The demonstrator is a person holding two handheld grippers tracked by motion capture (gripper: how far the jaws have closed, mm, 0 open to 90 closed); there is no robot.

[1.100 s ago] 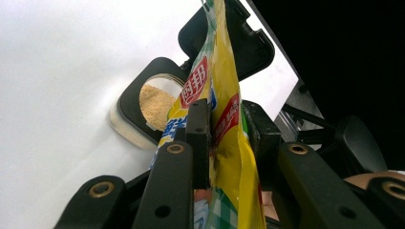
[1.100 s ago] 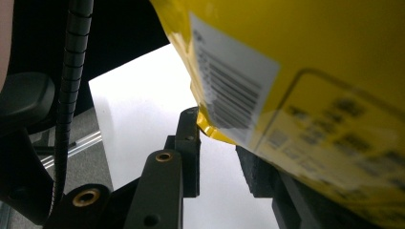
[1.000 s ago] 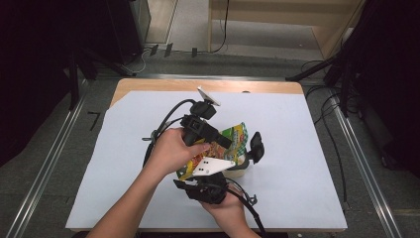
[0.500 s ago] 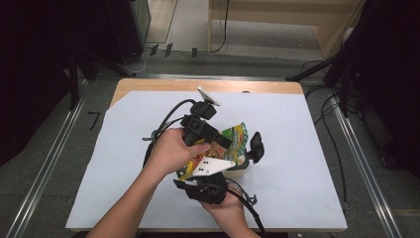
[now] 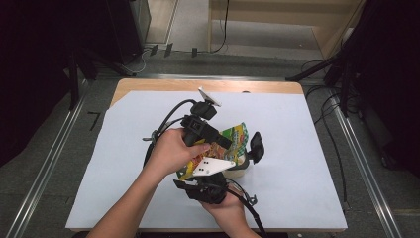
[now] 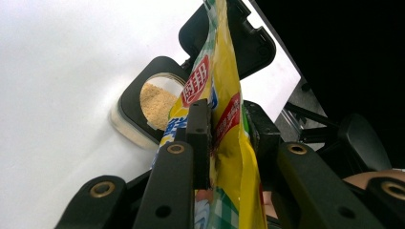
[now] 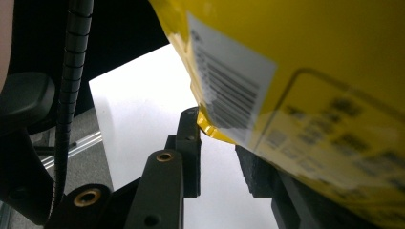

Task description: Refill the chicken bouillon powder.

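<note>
A yellow and green pouch (image 5: 234, 139) hangs tilted over a small container (image 6: 133, 102) with a black rim and tan powder (image 6: 155, 99) inside. Its hinged black lid (image 5: 256, 145) stands open at the right. My left gripper (image 6: 228, 114) comes in from the left and is shut on the pouch's upper part, pads pressing both faces. My right gripper (image 7: 219, 136) reaches up from the near side under its grey plate (image 5: 213, 166). The pouch's bottom corner with the barcode label (image 7: 229, 81) sits between its jaws, which are shut on it.
White paper (image 5: 307, 148) covers the wooden table (image 5: 148, 85). Black cables (image 5: 166, 121) trail left from the left gripper. Metal rails (image 5: 364, 168) run along both sides of the table on the floor.
</note>
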